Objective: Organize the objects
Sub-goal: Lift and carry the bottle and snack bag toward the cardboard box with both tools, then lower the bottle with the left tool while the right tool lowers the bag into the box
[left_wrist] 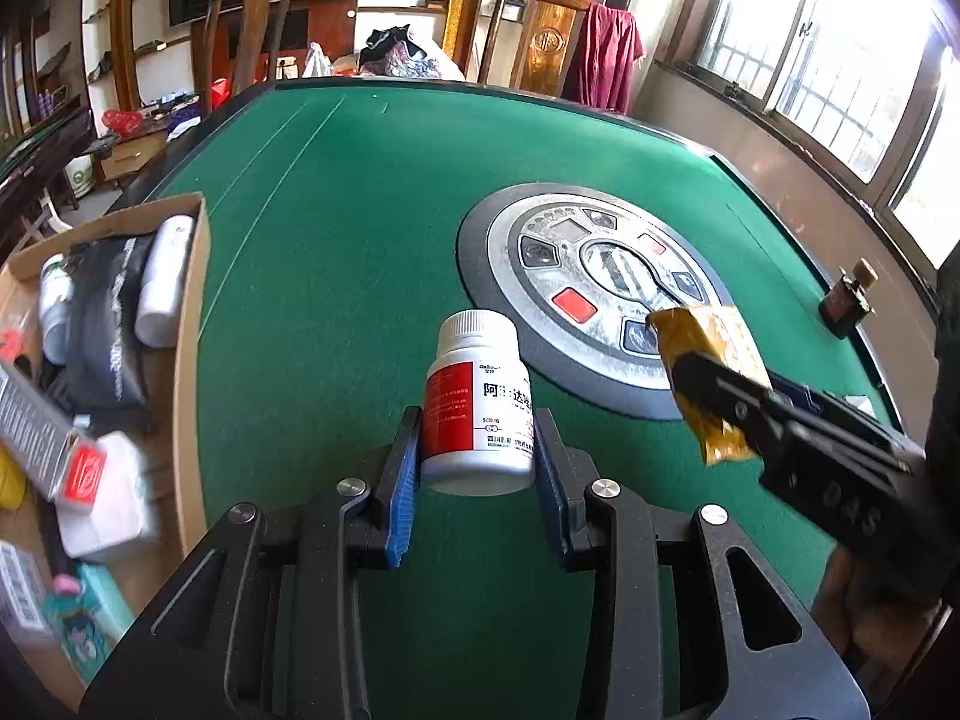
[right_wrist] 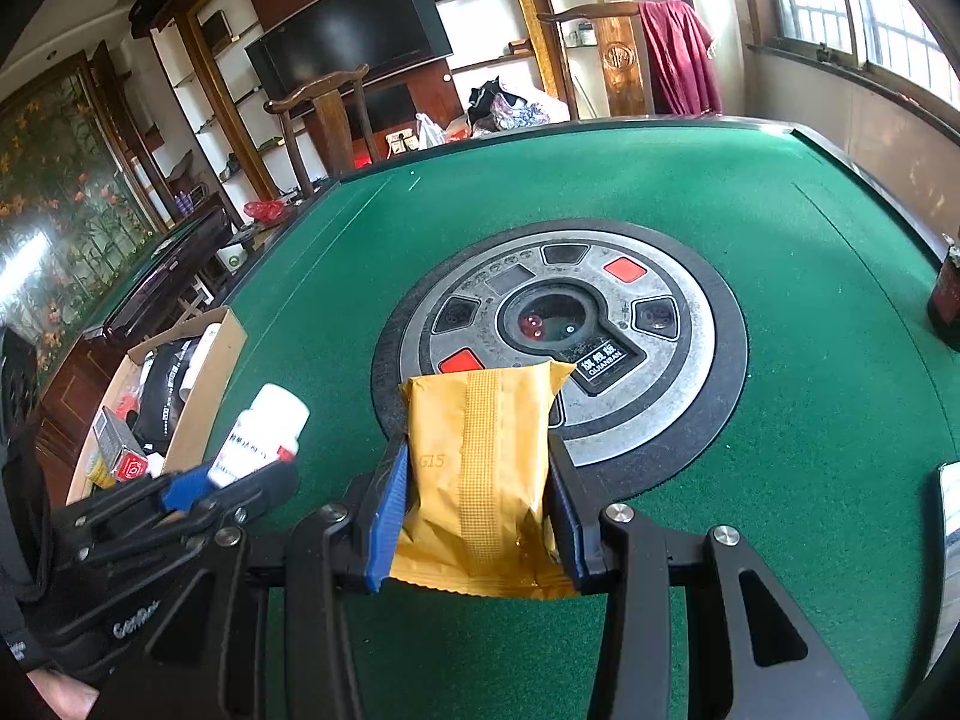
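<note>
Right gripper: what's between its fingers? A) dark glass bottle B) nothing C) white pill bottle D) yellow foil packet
D: the right gripper is clamped on the yellow foil packet; the white pill bottle sits in the left gripper.

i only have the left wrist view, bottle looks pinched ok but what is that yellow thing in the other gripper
Observer: A sealed yellow packet, clamped between the right gripper's blue fingers, seam side up.
Operator: any print on it
Observer: A faint "G15" stamped left of the seam.
Operator: whats in the middle of the round panel, mine is glare
Observer: The panel has a dark well at its centre holding red dice, with a black label plate just beside it.
Operator: anything near the right side of the table i cant see
Observer: A silvery flat object lies at the right edge of the green table, cut off by the frame.
</note>
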Demonstrator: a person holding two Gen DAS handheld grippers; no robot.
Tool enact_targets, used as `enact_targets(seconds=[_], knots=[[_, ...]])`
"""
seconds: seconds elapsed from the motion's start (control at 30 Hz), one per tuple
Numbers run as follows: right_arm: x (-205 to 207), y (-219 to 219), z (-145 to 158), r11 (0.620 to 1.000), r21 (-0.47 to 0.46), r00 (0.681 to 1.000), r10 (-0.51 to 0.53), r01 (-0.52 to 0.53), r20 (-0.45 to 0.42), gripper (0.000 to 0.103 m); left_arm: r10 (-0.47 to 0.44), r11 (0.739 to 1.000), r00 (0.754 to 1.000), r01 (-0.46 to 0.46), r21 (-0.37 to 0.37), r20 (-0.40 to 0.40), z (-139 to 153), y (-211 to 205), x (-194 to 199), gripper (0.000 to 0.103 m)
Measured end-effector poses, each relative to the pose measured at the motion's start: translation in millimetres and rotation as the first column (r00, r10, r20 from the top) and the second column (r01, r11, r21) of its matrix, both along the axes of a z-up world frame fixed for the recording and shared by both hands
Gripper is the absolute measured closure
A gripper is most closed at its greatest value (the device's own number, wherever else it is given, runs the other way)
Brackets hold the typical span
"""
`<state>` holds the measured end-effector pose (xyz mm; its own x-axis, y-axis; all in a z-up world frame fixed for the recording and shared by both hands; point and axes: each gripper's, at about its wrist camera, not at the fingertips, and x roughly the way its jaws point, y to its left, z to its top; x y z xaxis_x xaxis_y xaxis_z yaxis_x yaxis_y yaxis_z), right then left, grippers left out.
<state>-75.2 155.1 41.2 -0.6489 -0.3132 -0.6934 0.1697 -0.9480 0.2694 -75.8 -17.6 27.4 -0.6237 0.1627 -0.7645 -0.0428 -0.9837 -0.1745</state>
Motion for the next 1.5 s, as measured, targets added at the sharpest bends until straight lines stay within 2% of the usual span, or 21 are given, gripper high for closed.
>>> enact_targets(seconds=[0.2, 0.63, 0.97, 1.3, 1.5], knots=[[3.6, -5.1, 1.9, 1.000, 0.009, 1.000, 0.015, -0.015, -0.013, 0.060, 0.030, 0.999, 0.999, -0.029, 0.031, -0.035, 10.7, -12.1, 24.2, 0.069], [21.0, -28.8, 8.9, 0.997, 0.017, 0.996, 0.073, -0.072, -0.045, 0.060, 0.054, 0.998, 0.997, -0.052, 0.039, -0.063, 21.9, -31.0, 60.0, 0.069], [59.2, -67.4, 11.7, 0.983, 0.003, 0.981, 0.183, -0.183, -0.064, 0.060, 0.068, 0.996, 0.992, -0.062, 0.057, -0.110, 36.4, -56.1, 92.1, 0.069], [82.3, -116.8, 22.3, 0.959, 0.022, 0.955, 0.284, -0.283, -0.089, 0.060, 0.164, 0.986, 0.974, -0.155, 0.068, -0.157, 47.8, -120.9, 130.2, 0.069], [91.2, -148.3, 21.9, 0.933, 0.023, 0.931, 0.359, -0.358, -0.072, 0.060, 0.266, 0.963, 0.953, -0.256, 0.086, -0.147, 40.8, -170.6, 150.9, 0.069]])
